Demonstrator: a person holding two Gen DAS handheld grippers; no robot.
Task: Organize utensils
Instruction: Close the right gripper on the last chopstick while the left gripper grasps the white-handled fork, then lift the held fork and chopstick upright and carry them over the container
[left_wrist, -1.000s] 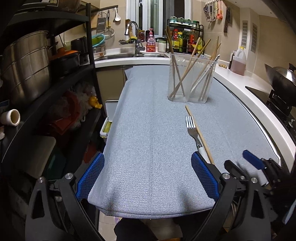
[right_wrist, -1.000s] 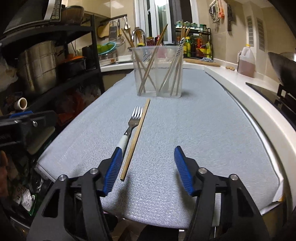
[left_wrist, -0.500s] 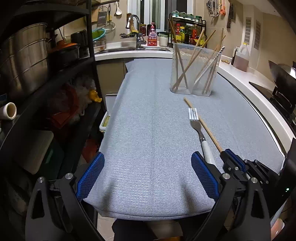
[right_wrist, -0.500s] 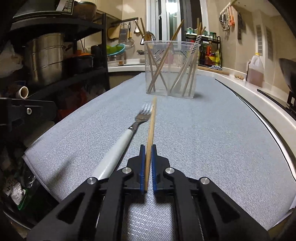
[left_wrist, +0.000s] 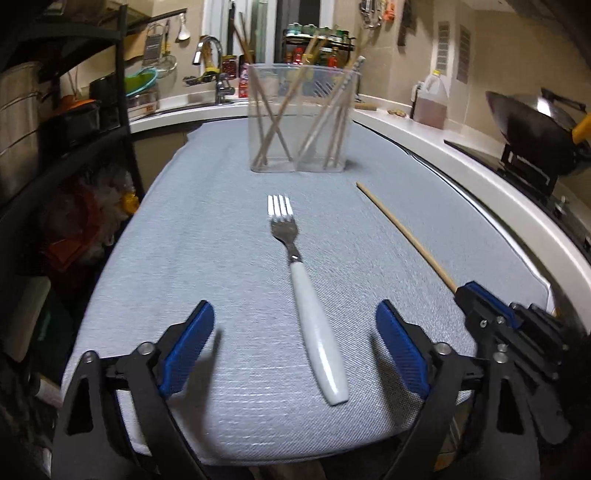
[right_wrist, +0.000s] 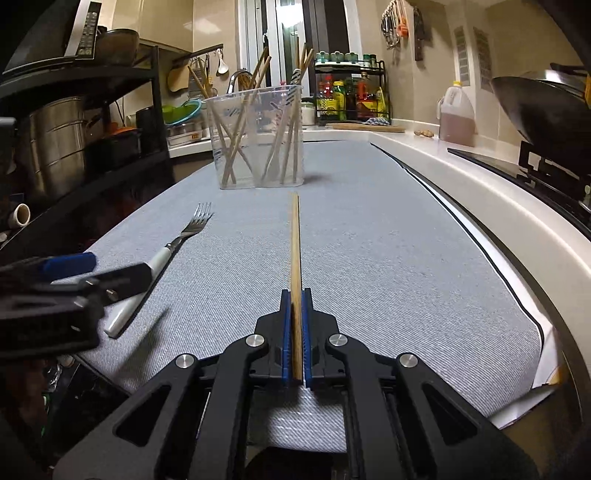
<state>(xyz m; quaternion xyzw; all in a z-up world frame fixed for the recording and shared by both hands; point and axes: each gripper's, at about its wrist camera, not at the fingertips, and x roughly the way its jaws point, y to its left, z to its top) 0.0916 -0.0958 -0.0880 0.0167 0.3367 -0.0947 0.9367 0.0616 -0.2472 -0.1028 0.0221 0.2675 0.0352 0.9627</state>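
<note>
Gripping the chopstick (right_wrist: 295, 258), right claw (right_wrist: 294, 339) clamps it; left claw (left_wrist: 295, 347) gapes around unstowed fork (left_wrist: 306, 295); holder (right_wrist: 255, 136) mostly filled.

Bare grey mat (left_wrist: 207, 236) lies open between my 2 grippers and the clear holder (left_wrist: 300, 118). The fork (left_wrist: 306, 295) lies between my left fingers (left_wrist: 188, 343); the wok (right_wrist: 543, 110) crowds my right.

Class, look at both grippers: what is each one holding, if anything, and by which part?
The right gripper holds the chopstick by its near end. The left gripper is open, holding nothing; the fork lies between its fingers.
</note>
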